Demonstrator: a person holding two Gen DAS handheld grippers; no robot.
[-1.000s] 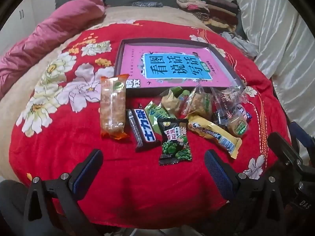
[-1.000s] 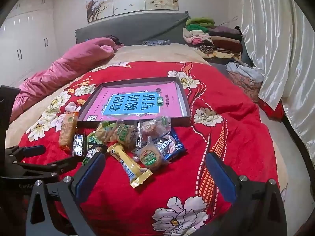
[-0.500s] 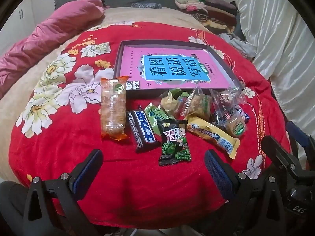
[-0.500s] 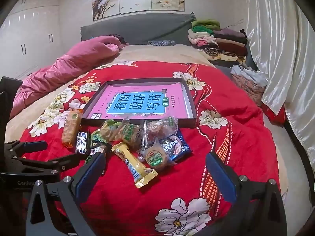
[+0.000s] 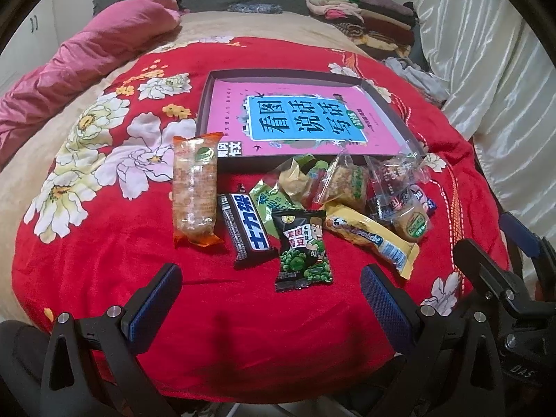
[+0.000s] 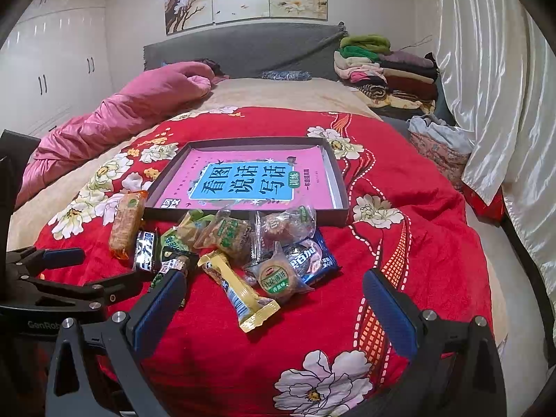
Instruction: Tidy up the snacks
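Several wrapped snacks lie in a cluster on the red floral blanket (image 5: 104, 260), just in front of a shallow dark tray (image 5: 208, 111) holding a pink book (image 5: 305, 121). Among them are an orange cracker pack (image 5: 194, 194), a black chocolate bar (image 5: 246, 231), a black green-pea packet (image 5: 304, 250) and a yellow bar (image 5: 371, 236). In the right wrist view the yellow bar (image 6: 239, 290) and a round cookie (image 6: 278, 279) lie nearest. My left gripper (image 5: 271, 299) hangs open just short of the pea packet. My right gripper (image 6: 274, 299) is open near the yellow bar, holding nothing.
A pink duvet (image 6: 132, 111) lies along the bed's left side. Folded clothes (image 6: 382, 69) are stacked at the headboard's right, and a white curtain (image 6: 504, 104) hangs on the right. The left gripper's body (image 6: 52, 278) shows at the left of the right wrist view.
Both grippers have drifted slightly toward the snacks, which now sit a little lower and larger in the views. Nothing was taken hold of and the jaws stayed open.
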